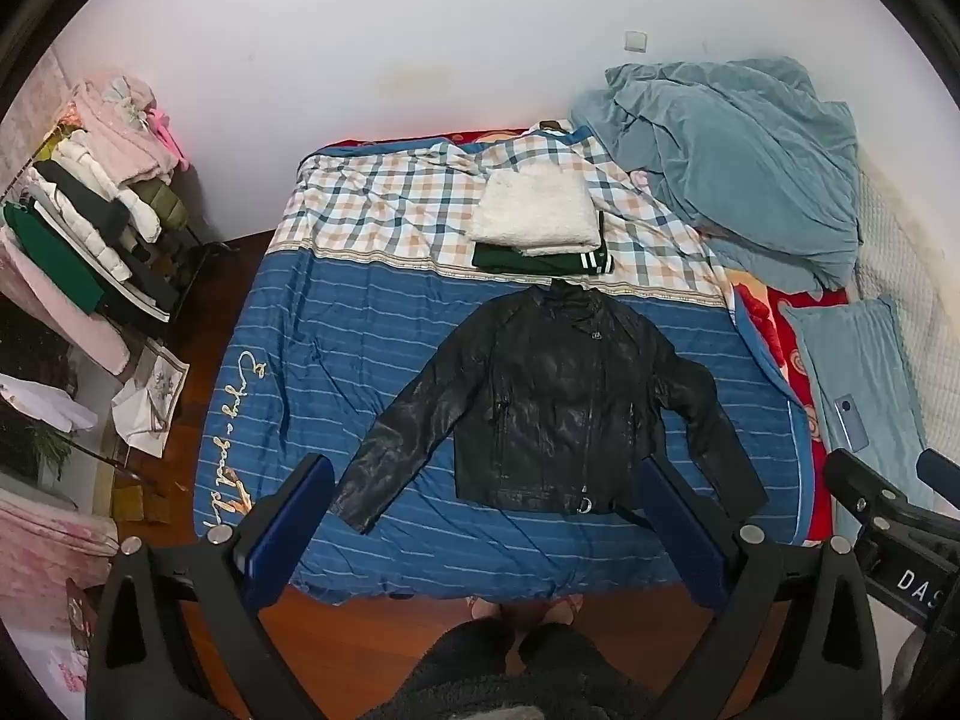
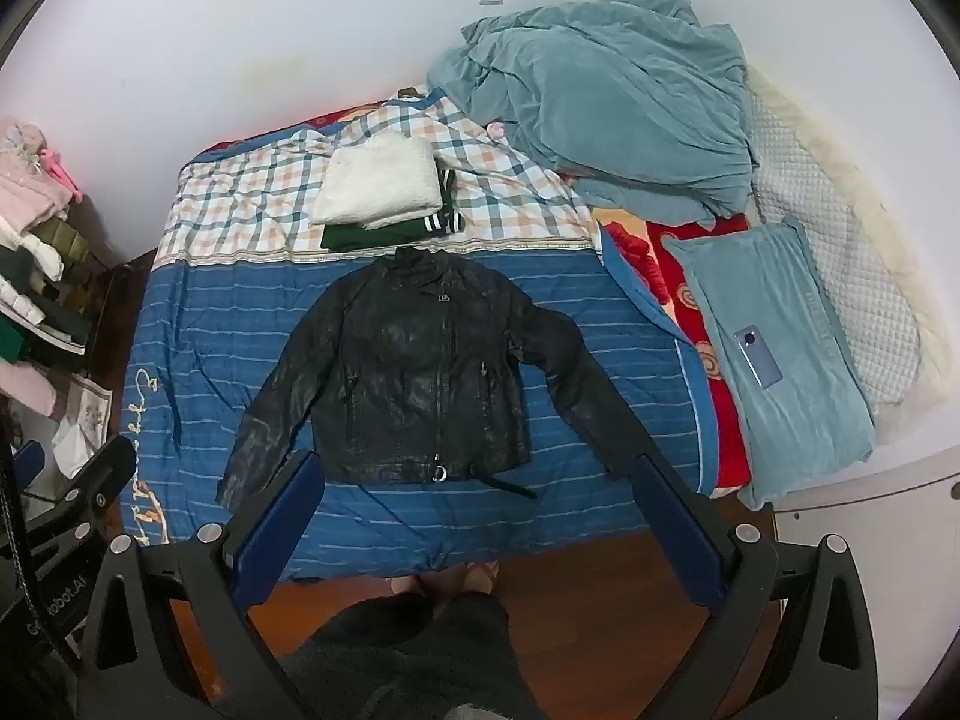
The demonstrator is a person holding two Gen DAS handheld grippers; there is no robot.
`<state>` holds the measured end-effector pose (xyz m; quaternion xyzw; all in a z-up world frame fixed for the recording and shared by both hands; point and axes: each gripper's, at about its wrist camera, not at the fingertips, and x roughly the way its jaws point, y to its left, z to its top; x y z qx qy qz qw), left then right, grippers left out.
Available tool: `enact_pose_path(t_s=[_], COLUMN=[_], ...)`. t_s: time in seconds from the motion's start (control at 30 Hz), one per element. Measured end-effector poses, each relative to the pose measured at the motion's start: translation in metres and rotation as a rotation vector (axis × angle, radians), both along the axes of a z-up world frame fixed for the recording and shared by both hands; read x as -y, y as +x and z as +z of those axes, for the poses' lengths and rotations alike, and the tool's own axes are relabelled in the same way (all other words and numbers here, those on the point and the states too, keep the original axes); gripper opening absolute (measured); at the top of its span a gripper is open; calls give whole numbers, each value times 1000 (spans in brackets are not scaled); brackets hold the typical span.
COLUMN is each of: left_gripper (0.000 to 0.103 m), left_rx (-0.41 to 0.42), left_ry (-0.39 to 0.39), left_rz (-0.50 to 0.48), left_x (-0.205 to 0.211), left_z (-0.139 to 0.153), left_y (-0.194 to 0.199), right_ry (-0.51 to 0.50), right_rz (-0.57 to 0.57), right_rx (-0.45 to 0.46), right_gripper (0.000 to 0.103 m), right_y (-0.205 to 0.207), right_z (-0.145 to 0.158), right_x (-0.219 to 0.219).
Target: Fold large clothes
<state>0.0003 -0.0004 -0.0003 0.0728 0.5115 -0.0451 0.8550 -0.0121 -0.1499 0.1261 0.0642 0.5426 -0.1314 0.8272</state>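
Lying flat, black jacket (image 1: pixel 552 396) covers blue striped bedspread (image 1: pixel 336 324).

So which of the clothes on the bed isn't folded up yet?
The black leather jacket lies spread flat with both sleeves out. The white fluffy garment and the green garment beneath it are already folded in a stack.

A black leather jacket (image 1: pixel 552 396) lies spread flat at frame centre on the blue striped bedspread (image 1: pixel 336 348); the left gripper (image 1: pixel 486 474) hangs wide apart below.
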Motion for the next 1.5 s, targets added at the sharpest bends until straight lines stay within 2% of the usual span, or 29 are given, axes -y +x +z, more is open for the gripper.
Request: enact_pose_path(t_s=[0.2,0.43,1.5], left_gripper=[103,103,103], left_rx=[8,11,19], left_ry=[-5,5,4], left_rz=[-4,-17,-20], left_x=[0,-3,2], left_z=[-1,13,7], left_y=[0,8,-5], right_ry=[8,-1,-11], right_rz=[0,2,8], right_rx=[3,4,-1], right_gripper=[103,103,103], right_y=[0,2,-2], right_z=[2,7,9], right_x=[1,0,-7])
